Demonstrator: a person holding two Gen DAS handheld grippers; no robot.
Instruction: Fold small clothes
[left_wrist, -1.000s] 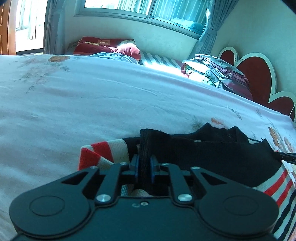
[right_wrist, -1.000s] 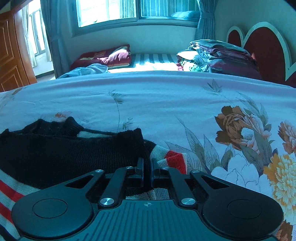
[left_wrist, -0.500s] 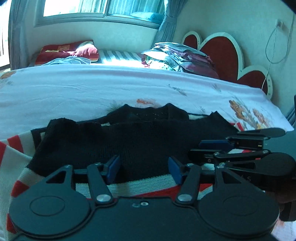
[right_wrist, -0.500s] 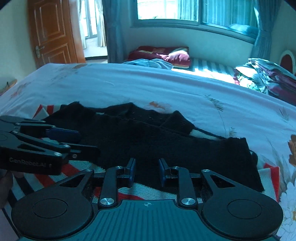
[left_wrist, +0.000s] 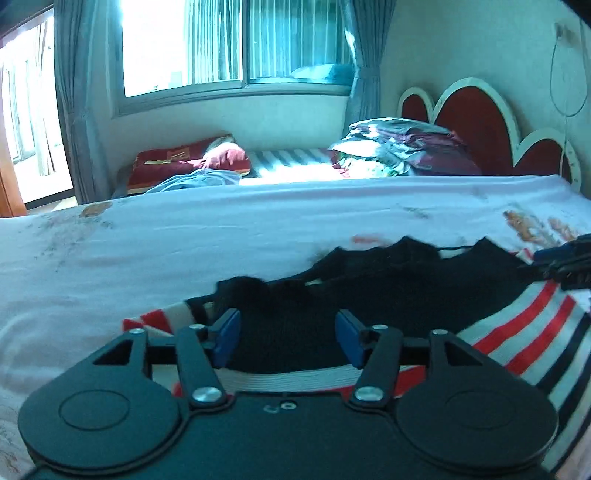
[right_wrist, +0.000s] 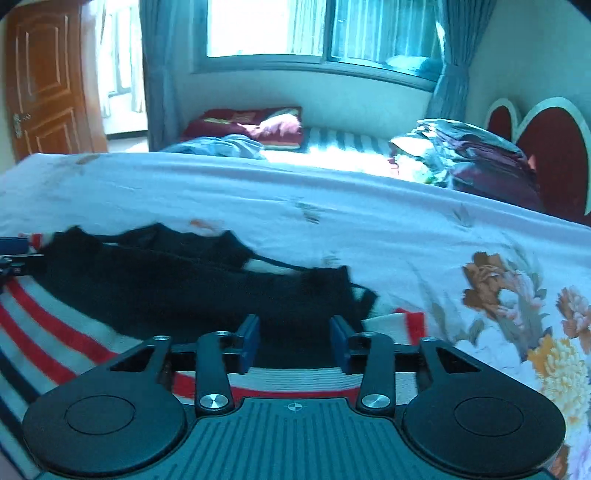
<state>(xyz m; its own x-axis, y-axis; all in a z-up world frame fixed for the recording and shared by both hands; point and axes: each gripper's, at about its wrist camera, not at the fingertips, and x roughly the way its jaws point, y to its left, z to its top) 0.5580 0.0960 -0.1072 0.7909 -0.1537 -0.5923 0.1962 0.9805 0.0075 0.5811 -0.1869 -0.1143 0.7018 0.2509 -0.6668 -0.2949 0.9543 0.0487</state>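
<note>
Left gripper (left_wrist: 287, 339): your jaws have just been opening; now spread, nothing pinched, sweater's black knit below the gap.
Right gripper (right_wrist: 294, 343): your jaws likewise just opened; spread, pinching nothing.
Sweater (left_wrist: 406, 291): near edge of bed, black part folded over red-and-white stripes.
Bed (left_wrist: 184, 243): floral sheet, clothes pile (left_wrist: 402, 147) far right.

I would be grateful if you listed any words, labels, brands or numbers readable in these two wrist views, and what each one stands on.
No text can be read in either view.
The left gripper has a small embossed mark on its body, too small to make out.
The right gripper shows only a crosshair symbol on its body, no letters.
The red pillow by the window carries a gold pattern, too blurred to tell whether it is writing.
</note>
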